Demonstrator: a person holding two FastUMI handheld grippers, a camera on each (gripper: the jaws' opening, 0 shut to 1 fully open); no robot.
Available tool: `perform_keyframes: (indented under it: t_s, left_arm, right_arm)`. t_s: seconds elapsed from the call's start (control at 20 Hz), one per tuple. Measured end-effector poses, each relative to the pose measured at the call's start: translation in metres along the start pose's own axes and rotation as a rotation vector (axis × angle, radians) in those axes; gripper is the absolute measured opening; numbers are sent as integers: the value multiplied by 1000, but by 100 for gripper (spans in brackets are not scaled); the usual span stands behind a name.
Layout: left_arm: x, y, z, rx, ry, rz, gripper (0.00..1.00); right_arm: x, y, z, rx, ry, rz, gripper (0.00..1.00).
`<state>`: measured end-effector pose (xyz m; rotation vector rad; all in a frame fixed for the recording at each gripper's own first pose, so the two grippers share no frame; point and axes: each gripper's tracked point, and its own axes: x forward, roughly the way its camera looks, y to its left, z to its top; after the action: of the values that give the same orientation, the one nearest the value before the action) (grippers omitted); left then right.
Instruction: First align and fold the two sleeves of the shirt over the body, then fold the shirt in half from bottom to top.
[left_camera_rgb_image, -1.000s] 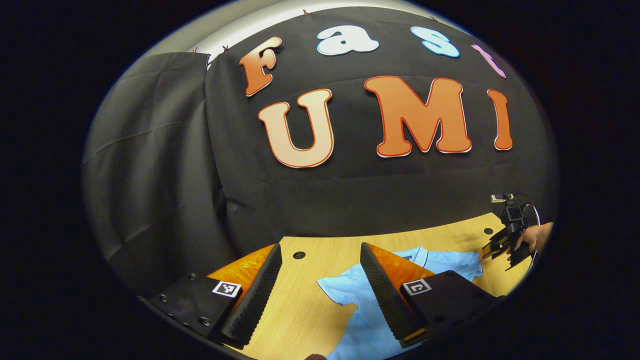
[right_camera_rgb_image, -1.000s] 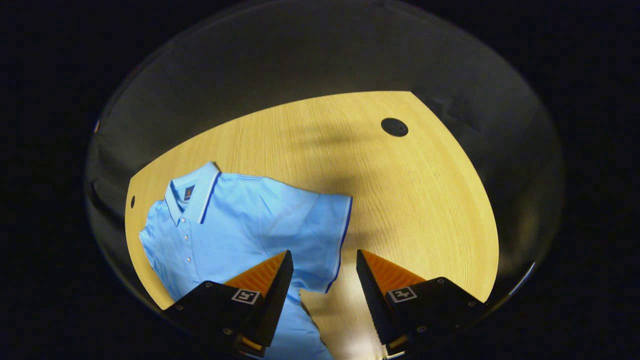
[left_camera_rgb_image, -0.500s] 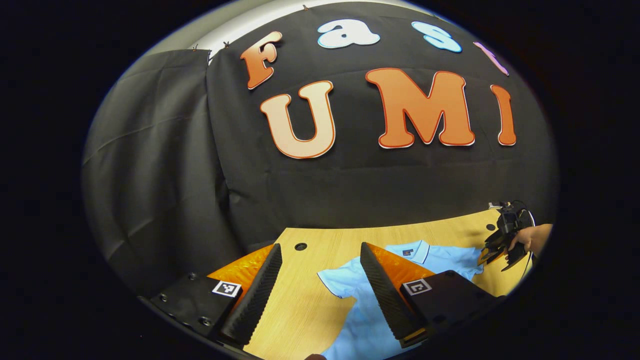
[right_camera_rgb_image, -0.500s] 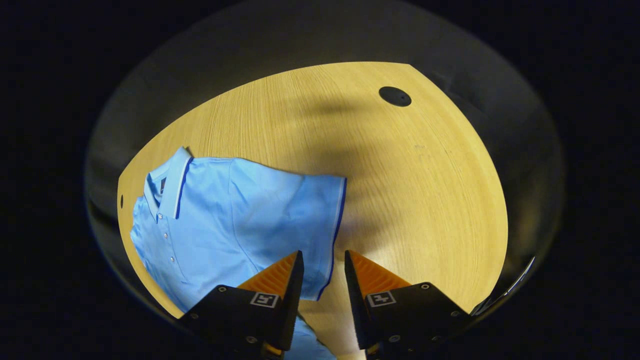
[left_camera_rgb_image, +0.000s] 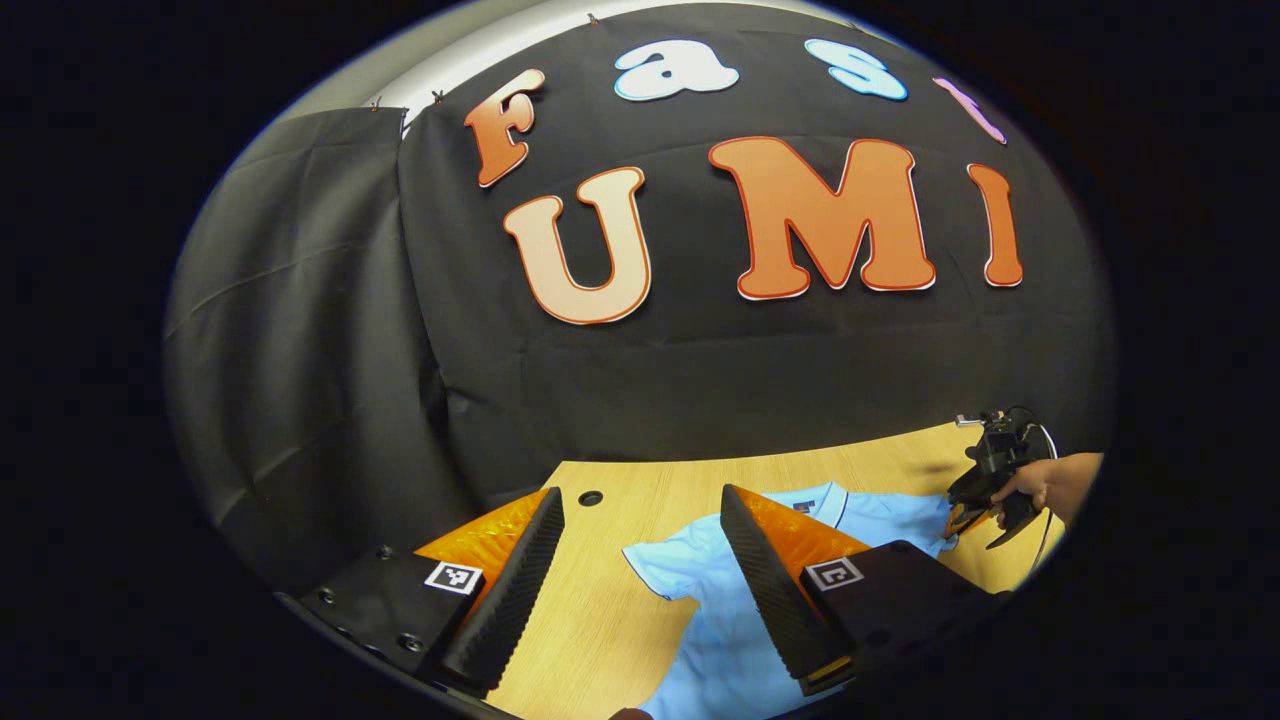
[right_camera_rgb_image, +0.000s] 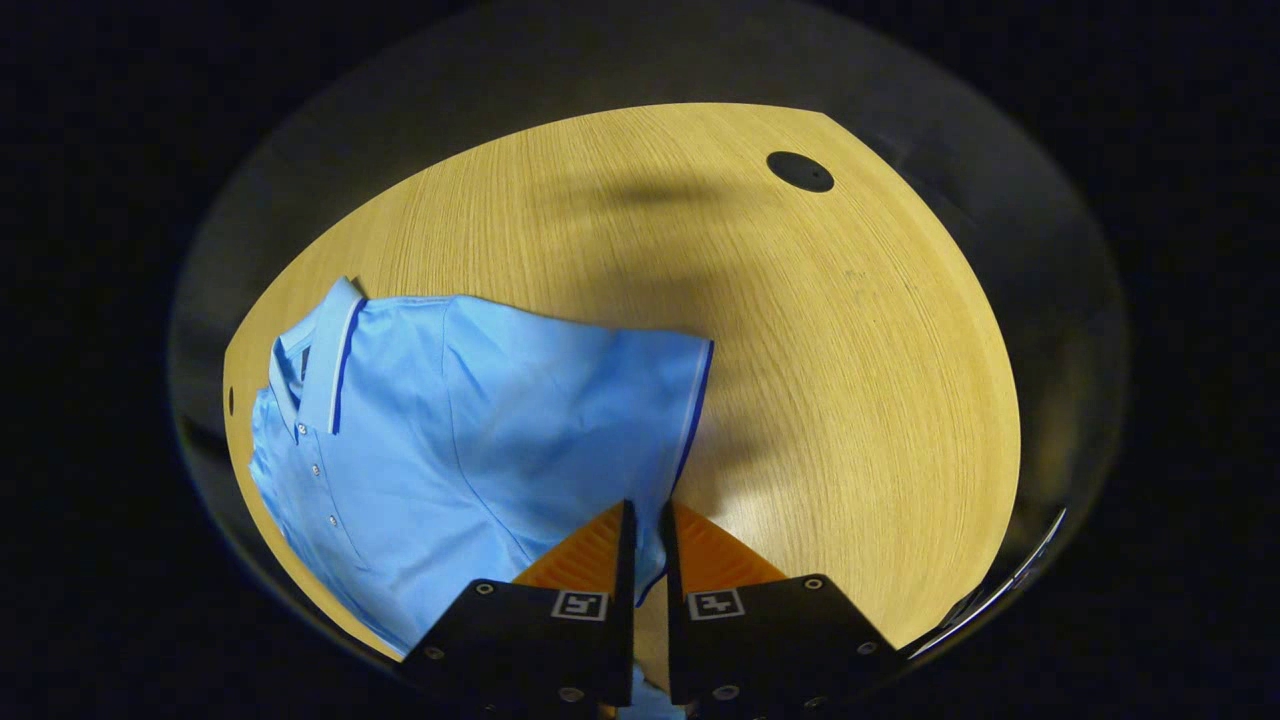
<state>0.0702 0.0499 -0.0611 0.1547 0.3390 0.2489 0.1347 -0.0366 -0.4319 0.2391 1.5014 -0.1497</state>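
Note:
A light blue polo shirt (right_camera_rgb_image: 450, 440) lies face up on the wooden table (right_camera_rgb_image: 850, 350), collar to the left in the right gripper view. My right gripper (right_camera_rgb_image: 645, 530) is shut on the lower hem corner of its right sleeve (right_camera_rgb_image: 620, 410), at the dark blue trim. In the left gripper view my left gripper (left_camera_rgb_image: 641, 497) hovers open above the table, with the shirt's other sleeve (left_camera_rgb_image: 665, 565) lying between its fingers and farther off. The right gripper (left_camera_rgb_image: 965, 510) is also there, at the far sleeve, held by a hand (left_camera_rgb_image: 1050, 480).
A round black hole (right_camera_rgb_image: 800, 171) sits in the tabletop near the far right corner, another hole (left_camera_rgb_image: 590, 497) near the left corner. The booth's black cloth wall (left_camera_rgb_image: 350, 350) stands right behind the table. Bare wood stretches to the right of the shirt.
My right gripper's fingers have come together on the sleeve's hem, from wide open a second ago. The left gripper stays open and has drifted only slightly.

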Motion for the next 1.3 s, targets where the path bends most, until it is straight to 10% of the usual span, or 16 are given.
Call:
perform_keyframes:
  t_s: [1.3]
  left_arm:
    - [16,7,-20,-52,43,-15,100]
  right_arm:
    - [-70,108,19,-56,-164,363,6]
